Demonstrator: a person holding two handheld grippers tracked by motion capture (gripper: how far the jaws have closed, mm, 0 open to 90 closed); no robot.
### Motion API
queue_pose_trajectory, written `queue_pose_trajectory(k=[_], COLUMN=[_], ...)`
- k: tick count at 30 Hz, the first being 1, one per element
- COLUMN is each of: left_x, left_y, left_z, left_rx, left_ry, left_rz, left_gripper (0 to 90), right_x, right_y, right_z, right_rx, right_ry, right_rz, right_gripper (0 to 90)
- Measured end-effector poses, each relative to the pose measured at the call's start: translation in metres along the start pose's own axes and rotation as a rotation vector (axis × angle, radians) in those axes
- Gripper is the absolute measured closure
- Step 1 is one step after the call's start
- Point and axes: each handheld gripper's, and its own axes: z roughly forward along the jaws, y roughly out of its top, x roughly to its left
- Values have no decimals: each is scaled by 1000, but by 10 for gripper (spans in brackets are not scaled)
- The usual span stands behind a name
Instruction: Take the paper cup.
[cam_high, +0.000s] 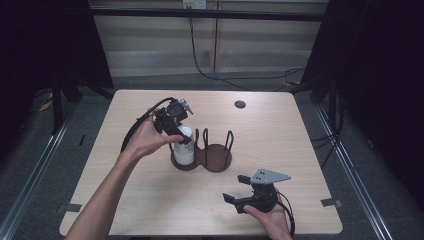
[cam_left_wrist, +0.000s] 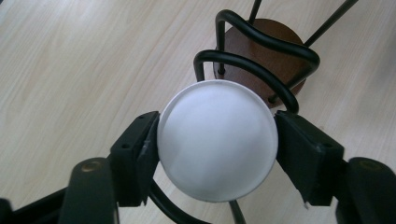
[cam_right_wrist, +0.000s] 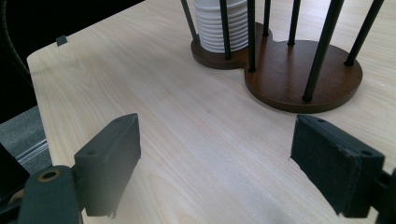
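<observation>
A stack of white ribbed cups (cam_high: 184, 152) stands upside down in the left bay of a brown two-bay wooden holder (cam_high: 217, 159) with black wire posts. My left gripper (cam_high: 181, 135) reaches down from the left onto the top of the stack. In the left gripper view the round white base of the top cup (cam_left_wrist: 217, 140) sits between both pads of my left gripper (cam_left_wrist: 217, 147), which press on its sides. My right gripper (cam_high: 234, 188) rests near the front right of the table, open and holding nothing. In the right gripper view its jaws (cam_right_wrist: 215, 163) stand wide apart over bare wood, facing the cups (cam_right_wrist: 219, 25) and the holder (cam_right_wrist: 289, 77).
The holder's right bay (cam_high: 220, 152) holds nothing. A small dark round disc (cam_high: 240, 104) sits in the tabletop near the far edge. The light wooden table (cam_high: 300, 150) is surrounded by dark floor and cables.
</observation>
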Motion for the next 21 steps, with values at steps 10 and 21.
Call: queue_pose_trajectory(k=[10,21], left_x=[1,3], left_y=[1,2], left_z=[4,3], left_rx=[29,17], left_ry=[-19,-30], left_rz=[-12,-17], left_gripper=[333,354], right_x=[0,0], right_y=[0,0], right_z=[0,1], right_rx=[-1,4], right_ry=[6,7], right_rz=[5,7], right_gripper=[154,156])
